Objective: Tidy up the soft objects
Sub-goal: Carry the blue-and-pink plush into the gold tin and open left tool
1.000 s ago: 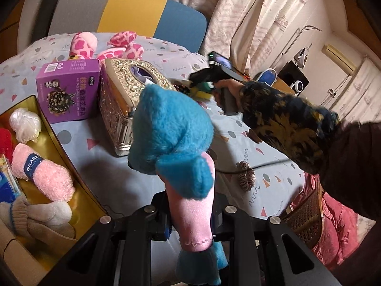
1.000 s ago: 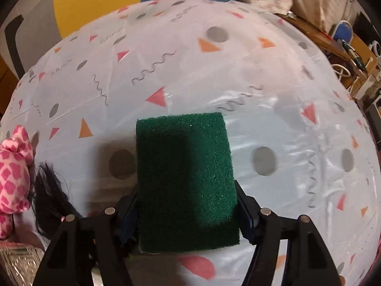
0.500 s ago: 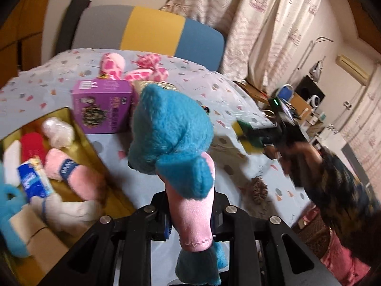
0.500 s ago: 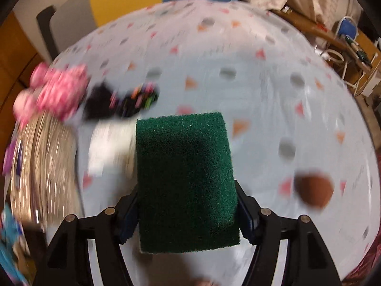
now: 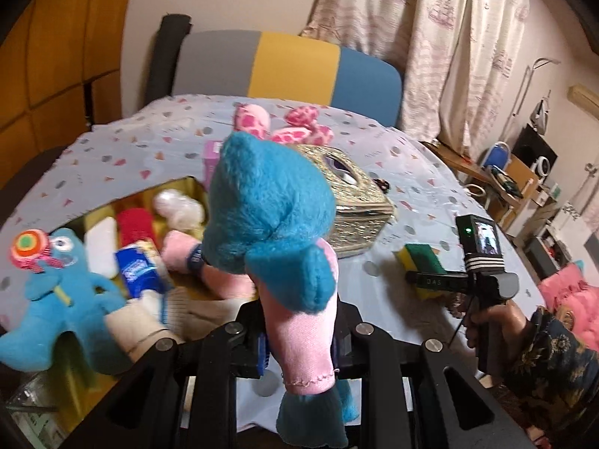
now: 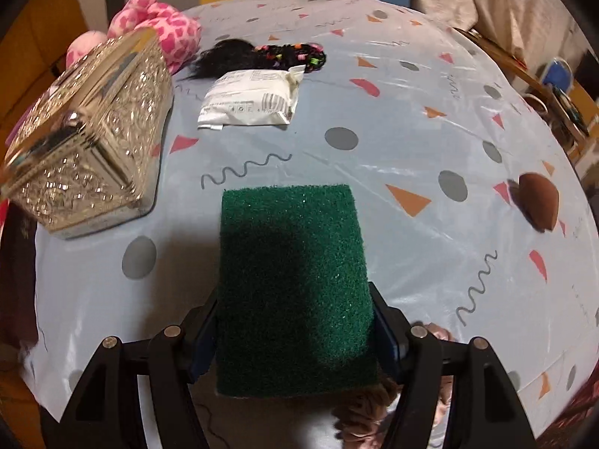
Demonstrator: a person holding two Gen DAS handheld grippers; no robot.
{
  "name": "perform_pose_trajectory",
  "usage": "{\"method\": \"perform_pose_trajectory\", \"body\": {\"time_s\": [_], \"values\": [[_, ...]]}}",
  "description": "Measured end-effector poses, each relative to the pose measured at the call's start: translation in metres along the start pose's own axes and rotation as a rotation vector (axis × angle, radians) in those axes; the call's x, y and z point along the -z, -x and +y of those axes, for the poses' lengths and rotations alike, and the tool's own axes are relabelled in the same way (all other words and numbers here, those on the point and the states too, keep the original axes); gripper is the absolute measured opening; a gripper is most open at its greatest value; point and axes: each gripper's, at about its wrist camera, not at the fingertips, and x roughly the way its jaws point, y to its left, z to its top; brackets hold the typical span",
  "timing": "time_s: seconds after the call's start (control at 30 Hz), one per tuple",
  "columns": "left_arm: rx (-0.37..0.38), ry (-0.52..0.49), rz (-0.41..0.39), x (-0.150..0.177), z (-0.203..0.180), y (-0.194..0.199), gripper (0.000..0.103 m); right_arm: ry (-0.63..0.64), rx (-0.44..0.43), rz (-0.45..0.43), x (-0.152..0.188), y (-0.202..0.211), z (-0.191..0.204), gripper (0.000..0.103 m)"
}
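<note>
Left gripper [image 5: 299, 340]: clamped on blue-and-pink plush toy [image 5: 269, 209], held above the gold tray [image 5: 187, 183] of soft items. Right gripper [image 6: 295, 333]: pads pressed on both sides of green scouring sponge [image 6: 292, 280], carried over the patterned tablecloth [image 6: 411, 131]. Ornate silver tissue box [image 6: 86, 149] stood nearby; beyond it, a white packet [image 6: 251, 99] and possibly a dark hairpiece [image 6: 232, 54], blurred.

A fuzzy blue plush toy [image 5: 269, 217] has a pink belly; the rectangular scouring sponge [image 6: 294, 284] is dark green over yellow.
</note>
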Motion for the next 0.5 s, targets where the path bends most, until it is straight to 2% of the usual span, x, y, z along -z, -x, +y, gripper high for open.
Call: {"method": "perform_pose_trajectory", "body": {"time_s": [0.37, 0.5], "values": [[-0.077, 0.05, -0.031, 0.011, 0.033, 0.017, 0.024, -0.005, 0.012, -0.07, 0.01, -0.001, 0.0, 0.07], [-0.111, 0.076, -0.036, 0.02, 0.051, 0.025, 0.024, 0.008, 0.016, -0.121, 0.017, 0.003, 0.003, 0.07]]}}
